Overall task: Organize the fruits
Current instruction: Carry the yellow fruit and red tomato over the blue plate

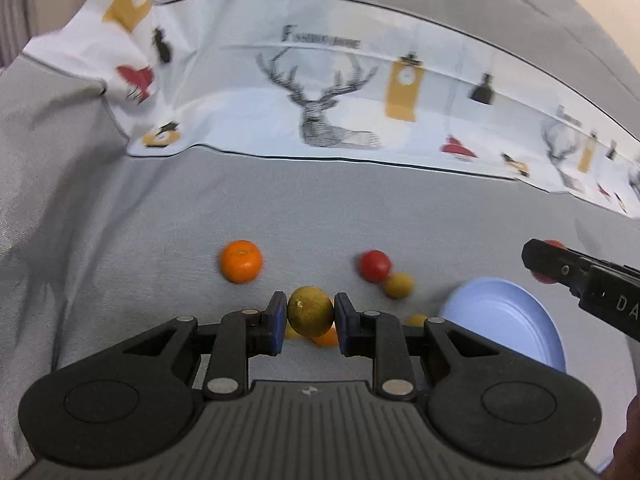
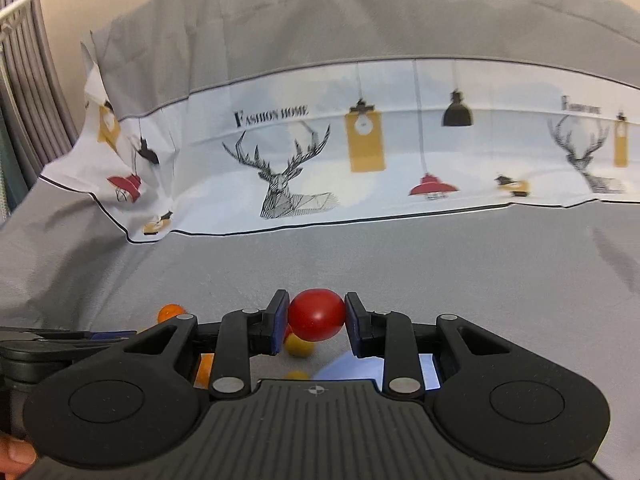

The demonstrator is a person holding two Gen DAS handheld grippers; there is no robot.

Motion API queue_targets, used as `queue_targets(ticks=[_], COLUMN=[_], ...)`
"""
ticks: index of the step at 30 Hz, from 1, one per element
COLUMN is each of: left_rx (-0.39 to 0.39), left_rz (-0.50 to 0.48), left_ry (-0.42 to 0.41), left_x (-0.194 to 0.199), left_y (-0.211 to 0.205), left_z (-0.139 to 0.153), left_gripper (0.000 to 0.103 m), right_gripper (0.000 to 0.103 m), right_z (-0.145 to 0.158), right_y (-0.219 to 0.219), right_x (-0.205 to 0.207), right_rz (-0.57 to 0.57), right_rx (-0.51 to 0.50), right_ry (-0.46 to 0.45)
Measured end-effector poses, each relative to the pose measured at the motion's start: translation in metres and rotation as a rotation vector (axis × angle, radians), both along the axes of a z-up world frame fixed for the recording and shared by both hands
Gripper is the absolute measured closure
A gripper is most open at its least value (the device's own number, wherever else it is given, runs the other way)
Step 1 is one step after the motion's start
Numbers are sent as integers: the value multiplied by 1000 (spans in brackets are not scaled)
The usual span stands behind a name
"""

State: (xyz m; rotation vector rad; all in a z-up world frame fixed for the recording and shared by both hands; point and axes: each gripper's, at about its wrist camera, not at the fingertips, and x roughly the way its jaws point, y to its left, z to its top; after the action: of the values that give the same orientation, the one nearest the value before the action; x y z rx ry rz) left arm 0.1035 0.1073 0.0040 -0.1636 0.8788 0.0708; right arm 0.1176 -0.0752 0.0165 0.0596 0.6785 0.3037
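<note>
Clamped in the left gripper (image 1: 310,318) sits a round yellow-green citrus fruit (image 1: 310,311); the right gripper (image 2: 316,317) pinches a glossy red tomato (image 2: 316,314). Beyond lie a pale blue round plate (image 1: 516,320), an orange mandarin (image 1: 241,261), then open grey cloth (image 1: 160,200). Only the left view shows the plate whole.

Matt grey cloth (image 1: 120,216), glossy red fruit (image 2: 316,314), smooth plastic plate (image 1: 512,320)
</note>
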Motion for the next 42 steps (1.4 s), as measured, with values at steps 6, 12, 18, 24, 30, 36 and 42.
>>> queue_targets(ticks=[6, 12, 18, 24, 30, 36, 42], left_rx=[11, -41, -96, -61, 65, 130, 131], left_rz=[-87, -115, -183, -309, -442, -500, -507], left_ry=[-9, -11, -33, -49, -77, -99, -101], left_x=[0, 8, 14, 14, 6, 3, 4], left_y=[-30, -36, -51, -84, -118, -135, -138], left_z=[-5, -11, -11, -16, -26, -34, -36], left_gripper=[75, 75, 75, 75, 75, 75, 75], right_gripper=[72, 72, 72, 72, 72, 72, 72], right_z=[-19, -12, -22, -22, -23, -25, -27], right_y=[-26, -66, -96, -93, -83, -79, -78], right_x=[-22, -9, 0, 2, 4, 5, 6], right_rz=[-25, -136, -185, -165, -145, -134, -130], right_rx=[-41, -81, -54, -75, -90, -109, -113], right_ry=[37, 11, 75, 76, 80, 84, 96])
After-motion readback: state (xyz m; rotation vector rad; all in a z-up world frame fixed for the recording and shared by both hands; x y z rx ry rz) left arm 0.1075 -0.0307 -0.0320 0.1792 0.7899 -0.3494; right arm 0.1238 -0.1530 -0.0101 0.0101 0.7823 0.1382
